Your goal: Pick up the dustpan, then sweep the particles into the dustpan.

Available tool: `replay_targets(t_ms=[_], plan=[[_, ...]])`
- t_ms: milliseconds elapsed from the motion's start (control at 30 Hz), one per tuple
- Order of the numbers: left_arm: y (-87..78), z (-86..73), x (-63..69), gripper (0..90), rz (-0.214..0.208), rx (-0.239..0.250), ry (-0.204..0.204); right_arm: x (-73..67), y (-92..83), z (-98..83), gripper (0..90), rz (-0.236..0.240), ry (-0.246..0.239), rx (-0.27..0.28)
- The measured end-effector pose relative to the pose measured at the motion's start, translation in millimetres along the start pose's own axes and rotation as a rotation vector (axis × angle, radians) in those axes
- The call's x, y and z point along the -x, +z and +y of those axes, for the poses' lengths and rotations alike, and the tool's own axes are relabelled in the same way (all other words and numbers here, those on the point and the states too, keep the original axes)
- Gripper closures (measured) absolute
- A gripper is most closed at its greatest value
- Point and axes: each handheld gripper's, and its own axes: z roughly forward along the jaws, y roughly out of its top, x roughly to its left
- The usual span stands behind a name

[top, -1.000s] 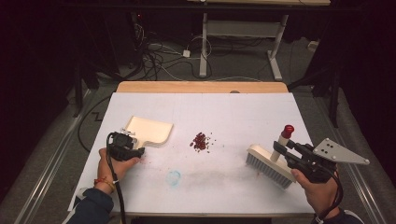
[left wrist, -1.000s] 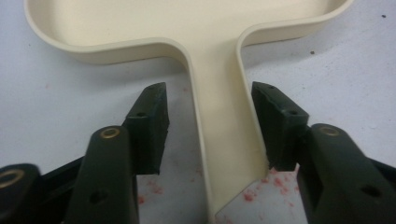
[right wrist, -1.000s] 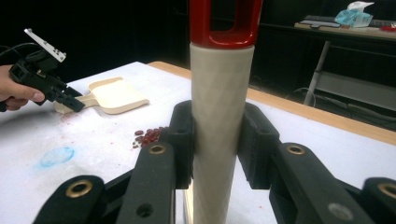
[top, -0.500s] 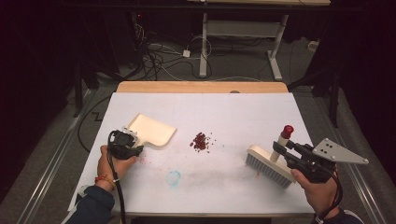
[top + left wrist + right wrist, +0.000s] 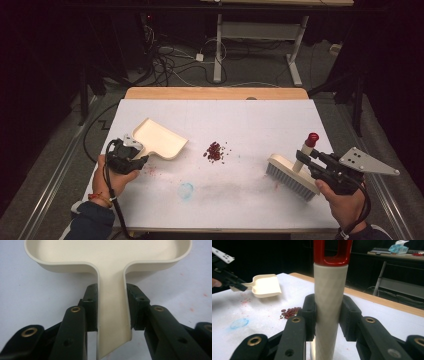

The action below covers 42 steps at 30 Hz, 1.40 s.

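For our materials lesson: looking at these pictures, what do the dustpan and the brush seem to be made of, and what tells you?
Dustpan: probably moulded plastic, cream, smooth with a slight sheen; one piece with thin walls and rounded edges. Brush: its handle looks like pale matt plastic, possibly painted wood, with a glossy red tip that is likely plastic; the grey bristles seem synthetic, though the high view is too coarse to be sure.

We see a cream dustpan tilted near the table's left edge, and a red-capped brush bristles-down toward its right edge.
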Motion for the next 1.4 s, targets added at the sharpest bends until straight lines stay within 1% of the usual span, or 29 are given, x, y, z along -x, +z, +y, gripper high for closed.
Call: replay_targets(t_ms=[33,100,167,233,267,300,367,400,433,467,500,533,700,733,767,800,933,967,1033,1067,1100,1200,1267,1367,1400], plan=[[-5.7,-3.7,4.4,63.9,-0.011,0.001,0.010,0.5,0.2,0.2,69.6,-0.001,0.001,0.002],[-7.9,-5.5,6.5,63.9,-0.019,0.002,0.012,1.4,1.1,0.5,69.6,0.000,0.003,0.002],[-10.5,-8.9,10.6,63.9,-0.041,0.006,0.016,1.2,2.5,0.4,69.6,0.000,0.005,0.000],[-11.9,-11.7,14.7,63.9,-0.063,0.002,0.037,1.4,4.0,-0.1,69.6,0.004,0.001,-0.003],[-12.3,-13.3,17.2,63.9,-0.074,0.006,0.038,1.1,4.5,-0.4,69.6,0.006,0.005,-0.007],[-13.2,-14.6,19.1,63.9,-0.082,0.001,0.053,0.7,5.1,-0.6,69.6,0.006,0.007,-0.011],[-14.7,-17.3,23.8,63.9,-0.094,0.000,0.067,0.2,5.9,-0.7,69.6,0.006,0.000,-0.015],[-16.2,-19.7,28.3,63.9,-0.100,-0.003,0.089,0.1,6.0,-0.6,69.6,0.006,-0.001,-0.015],[-16.2,-19.7,28.3,63.9,-0.100,-0.003,0.089,0.0,6.1,-0.4,69.6,0.006,0.001,-0.014],[-16.3,-21.0,31.0,63.9,-0.104,-0.003,0.095,0.0,6.1,-0.2,69.6,0.006,0.001,-0.015],[-16.5,-22.1,33.3,63.9,-0.110,-0.009,0.105,0.3,6.2,0.0,69.6,0.006,-0.002,-0.012],[-15.7,-24.1,37.6,63.9,-0.125,-0.020,0.124,0.3,6.2,0.0,69.6,0.006,-0.001,-0.011],[-16.1,-26.2,44.2,63.9,-0.138,-0.029,0.142,0.2,6.4,-0.6,69.6,0.008,0.001,-0.013],[-15.7,-27.3,48.1,63.9,-0.146,-0.036,0.158,0.0,6.7,-0.7,69.6,0.008,0.001,-0.014],[-15.7,-27.3,48.1,63.9,-0.146,-0.036,0.158,0.1,7.2,-0.8,69.6,0.008,0.001,-0.012],[-14.6,-27.9,52.3,63.9,-0.142,-0.050,0.174,0.1,7.7,-0.8,69.6,0.010,0.003,-0.011],[-12.9,-27.2,55.3,63.9,-0.143,-0.053,0.183,-0.4,9.2,-1.6,69.6,0.002,0.008,-0.001],[-12.3,-26.6,56.0,63.9,-0.138,-0.058,0.186,-0.1,9.3,-1.2,69.6,-0.001,0.006,0.001],[-10.8,-26.5,57.0,63.9,-0.139,-0.066,0.191,0.2,9.9,-1.2,69.6,0.005,0.012,0.003],[-9.9,-26.7,57.2,63.8,-0.147,-0.067,0.191,0.6,10.8,-1.4,69.6,0.006,0.010,0.001],[-7.9,-27.3,57.3,63.9,-0.159,-0.070,0.188,1.0,11.8,-1.5,69.6,0.006,0.010,0.001],[-6.2,-27.8,57.1,63.8,-0.166,-0.074,0.183,1.7,14.1,-1.3,69.6,0.005,0.015,0.005],[-5.2,-28.3,57.1,63.8,-0.167,-0.078,0.182,1.9,15.6,-0.6,69.6,0.006,0.020,0.018],[-4.1,-28.2,57.2,63.8,-0.170,-0.081,0.179,1.9,20.3,2.4,69.6,0.026,0.020,0.027],[-3.1,-27.6,57.0,63.8,-0.180,-0.078,0.172,2.6,23.1,4.0,69.6,0.031,0.017,0.027]])
